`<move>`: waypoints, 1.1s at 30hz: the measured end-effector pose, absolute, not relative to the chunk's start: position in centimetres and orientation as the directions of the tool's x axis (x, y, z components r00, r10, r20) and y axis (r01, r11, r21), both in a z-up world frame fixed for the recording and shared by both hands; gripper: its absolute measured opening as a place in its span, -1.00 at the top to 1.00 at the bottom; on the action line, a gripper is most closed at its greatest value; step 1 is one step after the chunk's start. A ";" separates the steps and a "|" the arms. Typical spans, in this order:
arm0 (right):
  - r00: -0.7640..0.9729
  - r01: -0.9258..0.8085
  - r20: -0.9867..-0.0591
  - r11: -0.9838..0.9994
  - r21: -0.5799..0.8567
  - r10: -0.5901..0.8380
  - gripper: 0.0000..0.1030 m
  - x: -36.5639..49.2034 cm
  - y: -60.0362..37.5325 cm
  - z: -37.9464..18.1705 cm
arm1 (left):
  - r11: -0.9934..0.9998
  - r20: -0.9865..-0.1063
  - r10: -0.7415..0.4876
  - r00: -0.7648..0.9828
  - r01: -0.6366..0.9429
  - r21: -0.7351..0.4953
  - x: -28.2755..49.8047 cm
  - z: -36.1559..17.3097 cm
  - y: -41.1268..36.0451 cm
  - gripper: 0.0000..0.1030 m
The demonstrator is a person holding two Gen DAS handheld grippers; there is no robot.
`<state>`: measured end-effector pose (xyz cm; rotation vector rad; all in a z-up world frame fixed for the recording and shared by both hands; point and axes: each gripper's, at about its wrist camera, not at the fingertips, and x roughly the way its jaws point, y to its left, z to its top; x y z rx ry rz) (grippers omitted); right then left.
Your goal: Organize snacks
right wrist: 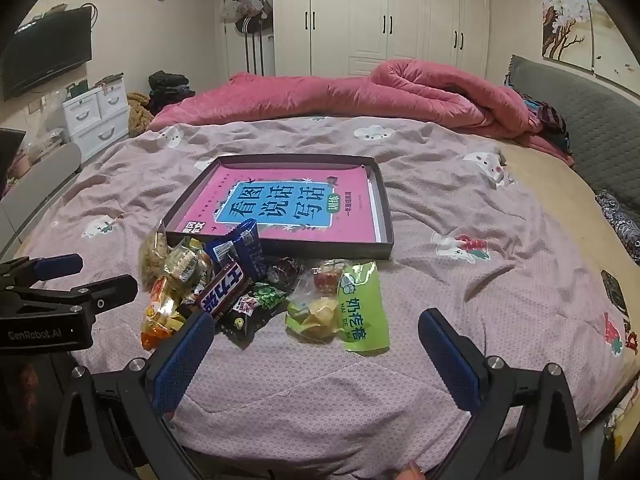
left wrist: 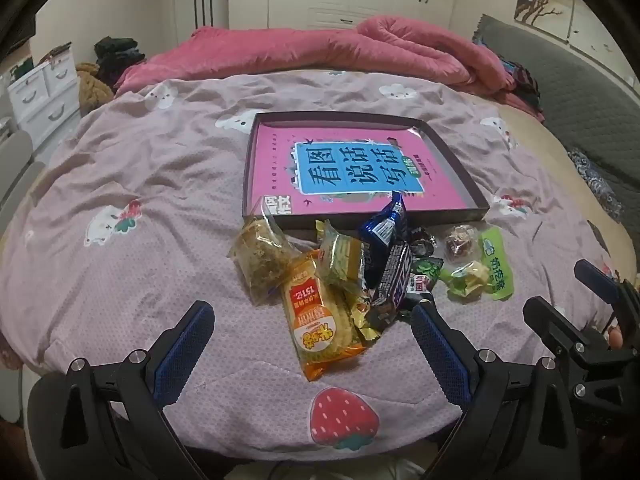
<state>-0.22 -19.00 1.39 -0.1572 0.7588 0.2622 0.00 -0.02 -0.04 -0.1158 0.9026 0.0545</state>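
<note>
Lying on bed, largest first: shallow box holding pink book; snacks heaped just before box's near edge, blue packet leaning over it. Orange pack nearest, green pouch at right end. Left tool spread wide, holding nothing. Right tool likewise spread, gripping nothing.

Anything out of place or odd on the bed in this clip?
Yes. The snacks sit in a loose heap on the quilt, not in the tray. The blue wrapper leans over the tray's near rim. The tray holds only a pink book.
</note>
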 end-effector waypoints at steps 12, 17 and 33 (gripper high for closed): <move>0.695 -0.282 -0.698 0.958 -0.040 0.175 -1.00 -0.2 -19.2 1.3 | 0.992 -0.789 0.000 0.615 -0.097 -0.075 0.4 -0.2 0.2 -0.92; 0.694 -0.283 -0.698 0.958 -0.038 0.177 -1.00 -0.2 -19.2 1.3 | 0.992 -0.794 0.003 0.608 -0.101 -0.074 0.3 -0.2 0.5 -0.92; 0.691 -0.283 -0.701 0.959 -0.036 0.178 -1.00 -0.1 -19.3 1.1 | 0.992 -0.785 -0.003 0.619 -0.097 -0.080 0.0 -0.3 0.1 -0.92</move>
